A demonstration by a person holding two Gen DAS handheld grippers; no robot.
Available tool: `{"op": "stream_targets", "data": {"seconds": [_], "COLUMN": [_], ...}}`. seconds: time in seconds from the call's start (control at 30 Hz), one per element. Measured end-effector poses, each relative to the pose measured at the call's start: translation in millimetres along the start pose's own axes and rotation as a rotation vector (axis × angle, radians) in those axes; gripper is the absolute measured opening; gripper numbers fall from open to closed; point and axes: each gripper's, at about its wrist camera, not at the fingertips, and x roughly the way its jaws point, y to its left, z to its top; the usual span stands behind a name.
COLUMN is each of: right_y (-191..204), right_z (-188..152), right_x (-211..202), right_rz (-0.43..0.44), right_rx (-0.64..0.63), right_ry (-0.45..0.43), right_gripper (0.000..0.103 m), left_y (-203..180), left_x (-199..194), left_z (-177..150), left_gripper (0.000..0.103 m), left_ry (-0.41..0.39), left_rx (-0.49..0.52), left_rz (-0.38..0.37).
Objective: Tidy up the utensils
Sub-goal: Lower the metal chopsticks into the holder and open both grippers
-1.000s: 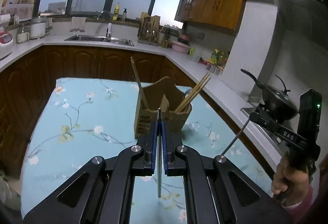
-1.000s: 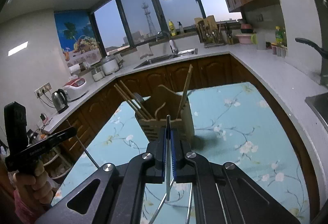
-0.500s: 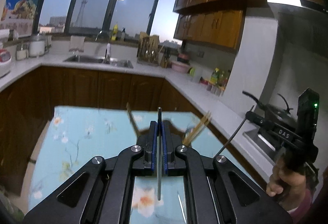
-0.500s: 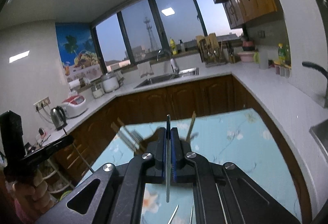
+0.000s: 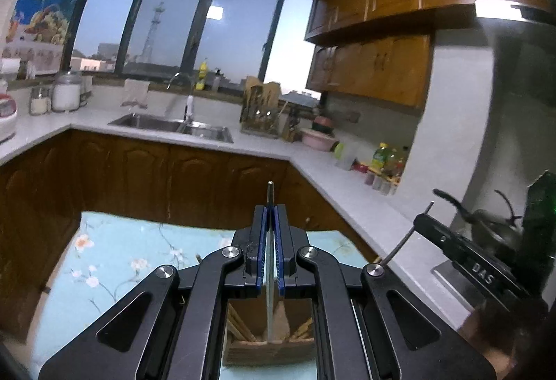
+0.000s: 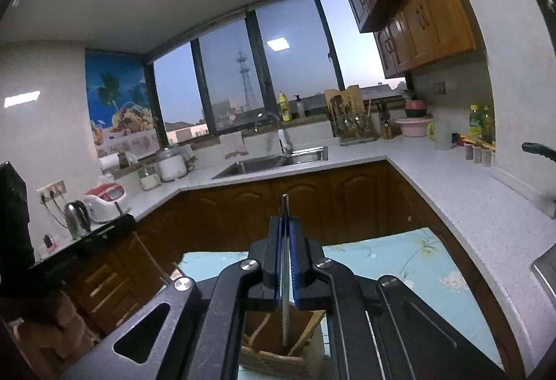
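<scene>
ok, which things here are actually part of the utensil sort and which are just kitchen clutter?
Job:
- left tongs, shut on a metal chopstick
- right tongs, shut on another metal chopstick
- wooden holder

Clutter:
- sink
- kettle
- wok

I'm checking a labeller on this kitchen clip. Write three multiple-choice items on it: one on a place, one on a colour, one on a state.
1. Where is the wooden holder in the left wrist view?
A. Below the left gripper
B. In the sink
C. On the stove

2. What colour is the tablecloth?
A. Red check
B. Light blue with flowers
C. Plain white

3. How does the right gripper stand?
A. Wide open, empty
B. Shut on a thin metal stick
C. Shut on a cup

Key: 1 A, the holder shows through the gap under the gripper's frame; 2 B, pale blue cloth with blossom print covers the table; 3 B, the blue pads clamp a slim metal rod that sticks out past their tips.
</scene>
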Motion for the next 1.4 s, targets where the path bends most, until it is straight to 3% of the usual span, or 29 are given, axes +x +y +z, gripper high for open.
{"op": "stream_targets", "data": {"seconds": [0.23, 0.53, 0.97, 1.07, 1.17, 1.27, 1.4], "right_y": [-6, -19, -27, -27, -26, -25, -23], "right_z": [-36, -67, -64, -63, -65, -65, -60], "right_x": [22, 38, 41, 42, 41, 38, 24], "right_rz": [-0.011, -0.016, -0.013, -0.004, -0.001, 0.002, 0.018], "right_rx": [0.007, 0.052, 0.086, 0.089, 0.096, 0.1, 0.111], "right_ry": [0.054, 0.136, 0.163, 0.169, 0.167, 0.163, 0.126], "right_gripper": [0.004, 0.005, 0.005, 0.009, 0.009, 0.011, 0.03], "left_y": [3, 11, 15, 15, 15, 13, 10], "left_x": [24, 37, 38, 39, 38, 31, 15], "left_z": [-40, -70, -69, -69, -69, -69, -66], "left_gripper": [0.004, 0.004, 0.005, 0.005, 0.01, 0.028, 0.038], "left_ry": [0.047, 0.13, 0.153, 0.169, 0.177, 0.171, 0.142], "left_rx": [-0.008, -0.019, -0.018, -0.023, -0.028, -0.026, -0.035], "left_rz": [0.036, 0.026, 0.04, 0.04, 0.035, 0.045, 0.045]}}
